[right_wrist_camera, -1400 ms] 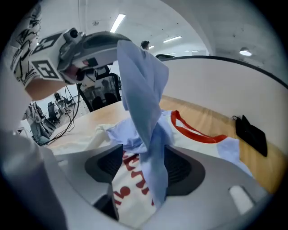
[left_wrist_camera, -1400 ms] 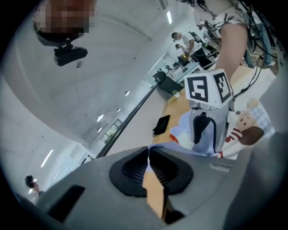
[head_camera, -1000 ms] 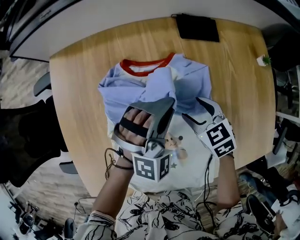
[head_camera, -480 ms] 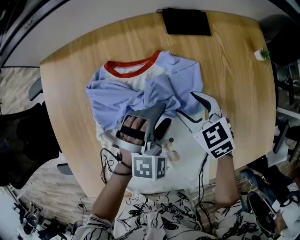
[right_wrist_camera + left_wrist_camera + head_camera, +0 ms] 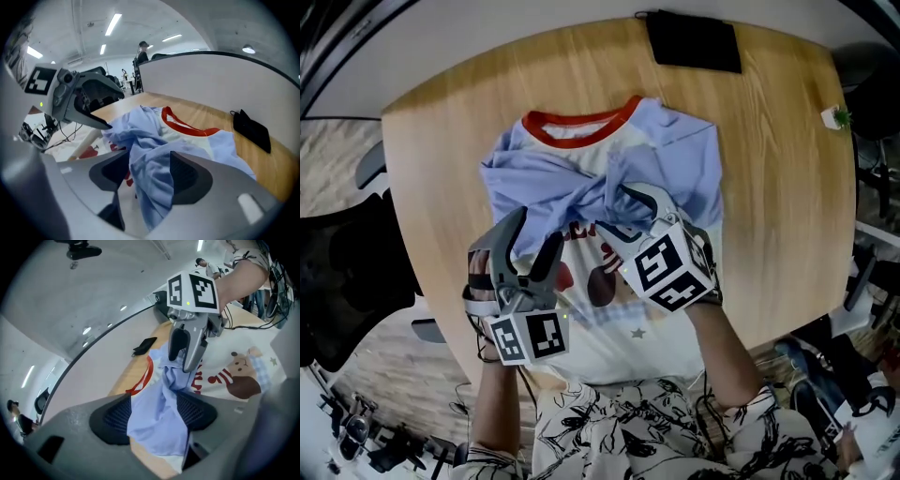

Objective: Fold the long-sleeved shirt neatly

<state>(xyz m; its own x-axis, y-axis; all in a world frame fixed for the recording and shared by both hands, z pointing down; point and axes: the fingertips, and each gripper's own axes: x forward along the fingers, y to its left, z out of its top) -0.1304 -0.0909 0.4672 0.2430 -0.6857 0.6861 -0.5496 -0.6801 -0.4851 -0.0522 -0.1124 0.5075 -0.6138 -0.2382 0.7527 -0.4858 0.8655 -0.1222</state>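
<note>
Well, I let the sleeve (image 5: pixel 553 183) lie across the shirt (image 5: pixel 591 337): left tongs (image 5: pixel 537 228) just opening around it, right tongs (image 5: pixel 612 208) agape too.

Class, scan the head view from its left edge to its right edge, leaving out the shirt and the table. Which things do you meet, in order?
black chair → left gripper → right gripper → small potted plant

- Left gripper (image 5: pixel 536 227) pointed steeply down, jaws just been opening and standing apart, shirt (image 5: pixel 154 423) cloth loose between them
- Right gripper (image 5: pixel 614 208) close beside it, angled down, jaws apart
</note>
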